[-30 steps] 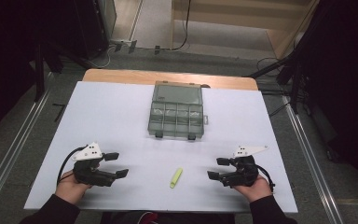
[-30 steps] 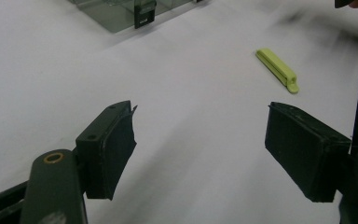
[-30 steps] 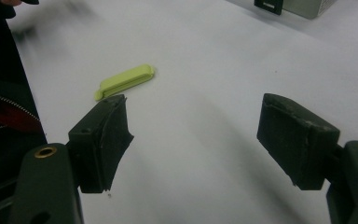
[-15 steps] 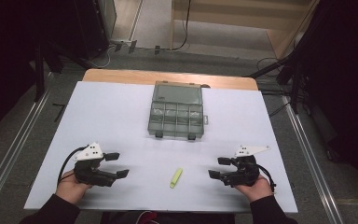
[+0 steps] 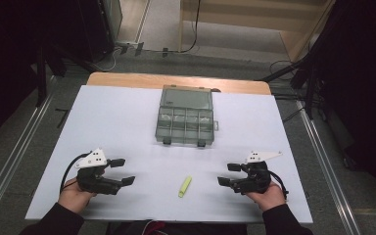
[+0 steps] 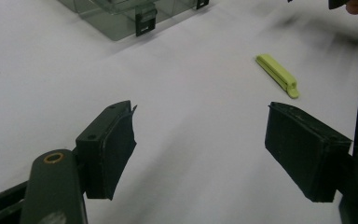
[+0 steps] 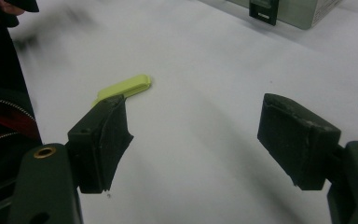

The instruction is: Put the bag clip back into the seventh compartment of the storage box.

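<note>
A small yellow-green clip lies flat on the white table top near the front edge, between my two grippers. My left gripper rests at the front left, open, nothing between its jaws. In the left gripper view the clip lies ahead to the right of the open gripper. My right gripper sits at the front right, also open and empty. The right gripper view has the clip just beyond its left pad. A clear grey compartment box stands closed at mid table.
The box's black latches face me. A wooden table edge runs behind the white top. Metal rails flank the table on both sides. Bare white surface lies between the box and the grippers.
</note>
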A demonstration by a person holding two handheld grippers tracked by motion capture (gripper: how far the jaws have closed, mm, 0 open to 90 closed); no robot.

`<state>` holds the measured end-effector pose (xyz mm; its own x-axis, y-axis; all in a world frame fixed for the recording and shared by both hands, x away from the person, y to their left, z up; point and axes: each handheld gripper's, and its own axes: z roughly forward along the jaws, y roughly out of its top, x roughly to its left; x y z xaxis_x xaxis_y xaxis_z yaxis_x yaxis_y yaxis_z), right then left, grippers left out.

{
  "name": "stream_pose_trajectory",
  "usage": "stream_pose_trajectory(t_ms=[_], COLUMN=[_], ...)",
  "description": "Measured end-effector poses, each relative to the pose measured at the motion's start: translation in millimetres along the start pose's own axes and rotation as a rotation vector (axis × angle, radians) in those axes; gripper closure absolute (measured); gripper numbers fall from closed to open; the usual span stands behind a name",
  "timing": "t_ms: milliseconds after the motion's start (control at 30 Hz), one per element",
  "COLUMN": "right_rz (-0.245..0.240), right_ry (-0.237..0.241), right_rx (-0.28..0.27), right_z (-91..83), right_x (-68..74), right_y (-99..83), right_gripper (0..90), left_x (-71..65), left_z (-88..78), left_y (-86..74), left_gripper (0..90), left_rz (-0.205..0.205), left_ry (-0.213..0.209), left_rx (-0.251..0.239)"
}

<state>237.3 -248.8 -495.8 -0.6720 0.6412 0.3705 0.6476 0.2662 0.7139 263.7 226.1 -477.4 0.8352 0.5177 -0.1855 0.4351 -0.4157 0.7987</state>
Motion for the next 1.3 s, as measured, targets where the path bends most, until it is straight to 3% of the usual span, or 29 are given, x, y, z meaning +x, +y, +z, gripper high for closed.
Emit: stream_pose_trajectory(t_ms=[300,533,767,1300], right_rz=[-0.007,-0.012,-0.011,-0.038], right_ry=[0.006,0.005,0.008,0.028], right_rx=[0.019,0.014,0.015,0.029], right_z=[7.7,4.9,8.7,20.5], right_x=[0.1,0.4,-1.8,-1.2], right_y=[2.2,1.2,3.3,20.7], right_gripper=[24.9,24.9,24.9,24.9], left_x=[2.1,0.5,4.0,7.1], left_z=[-2.5,-2.2,-4.5,3.3], left_y=[-0.3,-4.0,-5.9,-2.6], left_gripper=[23.4,23.4,23.4,23.4], left_rz=[-0.023,-0.012,-0.029,-0.028], left_ry=[-0.003,0.001,0.005,-0.017], left_rx=[-0.019,0.002,-0.004,0.010])
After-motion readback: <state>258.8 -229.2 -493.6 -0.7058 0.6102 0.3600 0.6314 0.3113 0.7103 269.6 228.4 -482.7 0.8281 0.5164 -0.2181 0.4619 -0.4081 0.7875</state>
